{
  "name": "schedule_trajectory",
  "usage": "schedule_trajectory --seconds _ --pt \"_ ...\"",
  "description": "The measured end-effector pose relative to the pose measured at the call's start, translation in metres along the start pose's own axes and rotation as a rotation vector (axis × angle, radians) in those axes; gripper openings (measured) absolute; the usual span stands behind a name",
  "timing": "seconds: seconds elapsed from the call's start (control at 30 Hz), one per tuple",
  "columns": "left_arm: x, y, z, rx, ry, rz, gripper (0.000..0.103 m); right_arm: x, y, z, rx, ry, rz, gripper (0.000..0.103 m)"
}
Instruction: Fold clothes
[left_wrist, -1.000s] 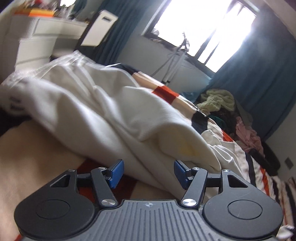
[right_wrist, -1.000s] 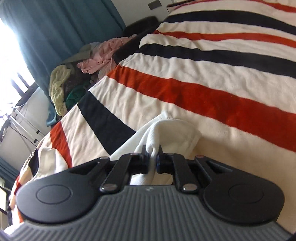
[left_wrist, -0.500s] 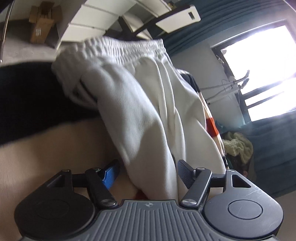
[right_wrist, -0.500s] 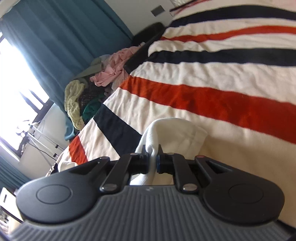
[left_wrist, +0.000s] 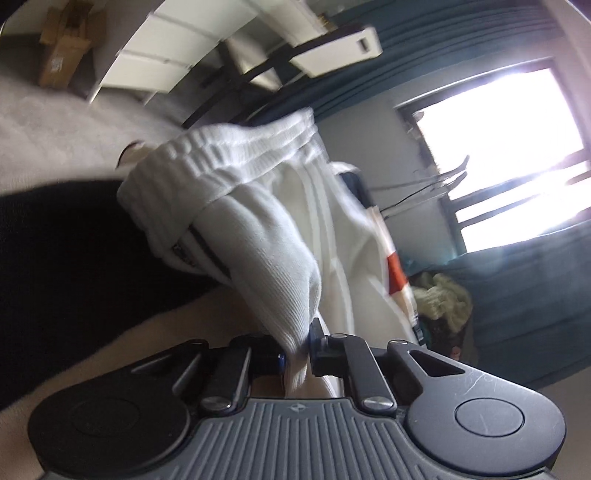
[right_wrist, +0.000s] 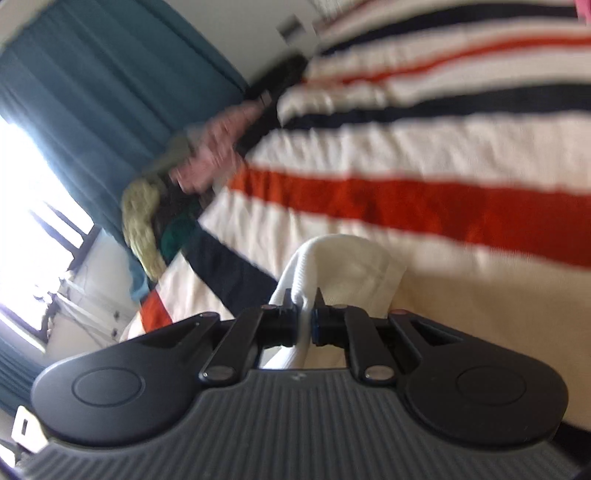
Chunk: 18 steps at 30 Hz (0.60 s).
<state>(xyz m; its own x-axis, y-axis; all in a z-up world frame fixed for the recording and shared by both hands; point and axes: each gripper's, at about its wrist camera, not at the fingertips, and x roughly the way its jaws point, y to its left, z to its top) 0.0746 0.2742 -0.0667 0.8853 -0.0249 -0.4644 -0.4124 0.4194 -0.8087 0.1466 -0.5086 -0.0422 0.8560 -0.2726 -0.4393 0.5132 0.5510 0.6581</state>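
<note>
Two tilted fisheye views look forward along handheld grippers, each with a ribbed grey plastic body and black rounded arms ending in blue-tipped fingers.

In the left wrist view, the left gripper (left_wrist: 297, 354) has its fingers pressed together on a fold of white trousers (left_wrist: 266, 236). The cloth is a soft, finely ribbed knit. It rises from the pinch into a thick rounded bulge, then spreads toward a gathered elastic waistband (left_wrist: 218, 155) at the far upper left, ridged with parallel lines. Smooth long folds run down the garment's right side. The trousers lie on a bed, over a striped blanket (left_wrist: 397, 273) whose orange and cream bands peek out at the right. A black area fills the near left; what it is cannot be told. Far off are white drawers (left_wrist: 173, 55), a cardboard box (left_wrist: 62, 48), teal curtains (left_wrist: 532, 314) and a glaring bright window (left_wrist: 495, 147).

In the right wrist view, blurred by motion, the right gripper (right_wrist: 303, 325) is likewise closed, pinching a thin edge of the same white knit (right_wrist: 343, 266), which humps up just beyond the fingertips in a soft rounded mound. Behind it stretches the blanket (right_wrist: 406, 199), fuzzy and woven, in broad cream, orange-red and black stripes. At the far left sits a rumpled clothes pile (right_wrist: 184, 184) of pink, yellow-green and dark green fabric, against pleated teal curtains (right_wrist: 92, 92).
</note>
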Motion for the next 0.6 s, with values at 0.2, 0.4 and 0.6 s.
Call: schedule_trajectory --seconds 0.2,0.4,0.6 --pt "-0.045 -0.004 0.005 -0.038 -0.211 -0.074 0.011 -0.060 0.040 0.014 -0.127 -0.384 0.127 0.009" --pt "-0.043 0.019 0.013 -0.121 -0.201 0.069 0.011 0.030 0.056 0.014 -0.221 -0.234 -0.035 0.010" --pt "-0.044 0.026 0.008 -0.077 -0.175 0.152 0.013 0.138 0.027 -0.023 -0.352 0.075 -0.218 0.015"
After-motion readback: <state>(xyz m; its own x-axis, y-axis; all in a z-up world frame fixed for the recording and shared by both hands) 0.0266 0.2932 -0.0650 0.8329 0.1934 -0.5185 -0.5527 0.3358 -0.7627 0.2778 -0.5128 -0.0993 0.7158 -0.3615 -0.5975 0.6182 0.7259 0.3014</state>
